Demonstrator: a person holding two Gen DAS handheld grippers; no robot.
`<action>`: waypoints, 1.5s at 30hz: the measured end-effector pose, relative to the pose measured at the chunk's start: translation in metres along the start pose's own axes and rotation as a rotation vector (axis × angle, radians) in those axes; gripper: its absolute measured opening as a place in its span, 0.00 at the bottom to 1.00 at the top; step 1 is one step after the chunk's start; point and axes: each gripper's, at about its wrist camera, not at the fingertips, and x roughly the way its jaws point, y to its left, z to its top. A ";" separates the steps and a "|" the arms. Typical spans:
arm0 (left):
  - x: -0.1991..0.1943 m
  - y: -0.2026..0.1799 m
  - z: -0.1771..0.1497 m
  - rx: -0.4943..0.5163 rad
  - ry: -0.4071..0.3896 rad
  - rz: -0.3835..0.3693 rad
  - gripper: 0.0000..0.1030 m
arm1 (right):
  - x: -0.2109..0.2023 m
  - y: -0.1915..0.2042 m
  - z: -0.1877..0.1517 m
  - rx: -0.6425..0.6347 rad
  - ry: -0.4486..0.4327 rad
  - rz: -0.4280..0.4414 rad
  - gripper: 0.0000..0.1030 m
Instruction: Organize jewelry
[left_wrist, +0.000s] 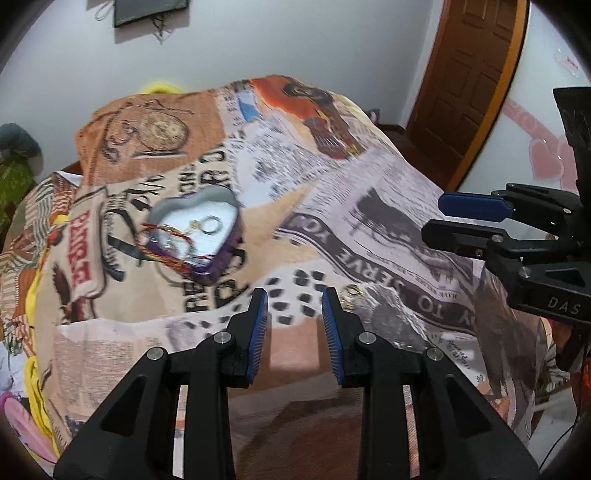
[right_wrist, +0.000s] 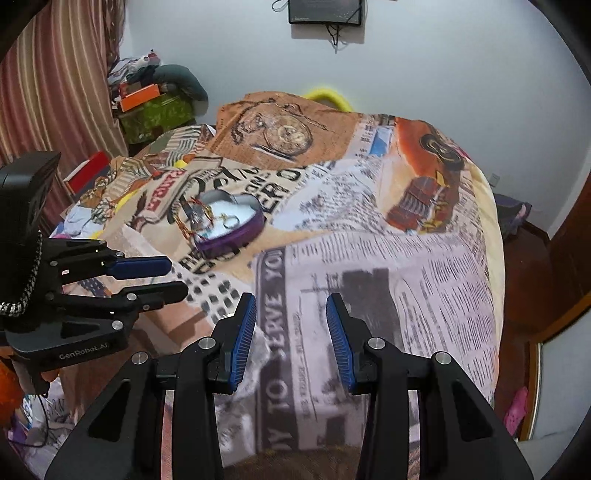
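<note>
A purple heart-shaped jewelry box (left_wrist: 199, 236) lies open on the printed blanket (left_wrist: 369, 206), left of centre. In it lie a ring (left_wrist: 211, 225) and a red-and-gold thread bracelet (left_wrist: 166, 254) that hangs over the rim. A small gold piece (left_wrist: 351, 293) lies on the blanket beside my left gripper's right finger. My left gripper (left_wrist: 294, 301) is open and empty, in front of the box. The box also shows in the right wrist view (right_wrist: 227, 221). My right gripper (right_wrist: 291, 306) is open and empty over the blanket, right of the left gripper (right_wrist: 173, 275).
The blanket covers a bed. A wooden door (left_wrist: 469, 74) stands at the right. A pile of clothes and boxes (right_wrist: 155, 99) sits at the far left by a striped curtain (right_wrist: 55, 74). A dark frame (right_wrist: 325, 11) hangs on the wall.
</note>
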 end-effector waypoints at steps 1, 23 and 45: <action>0.003 -0.003 0.000 0.004 0.006 -0.007 0.29 | 0.001 -0.002 -0.003 0.002 0.004 -0.003 0.35; 0.026 -0.002 -0.003 -0.039 0.008 -0.023 0.07 | 0.025 0.005 -0.022 -0.004 0.074 0.077 0.35; 0.005 0.027 -0.019 -0.095 -0.036 -0.004 0.07 | 0.058 0.032 -0.019 -0.079 0.128 0.091 0.09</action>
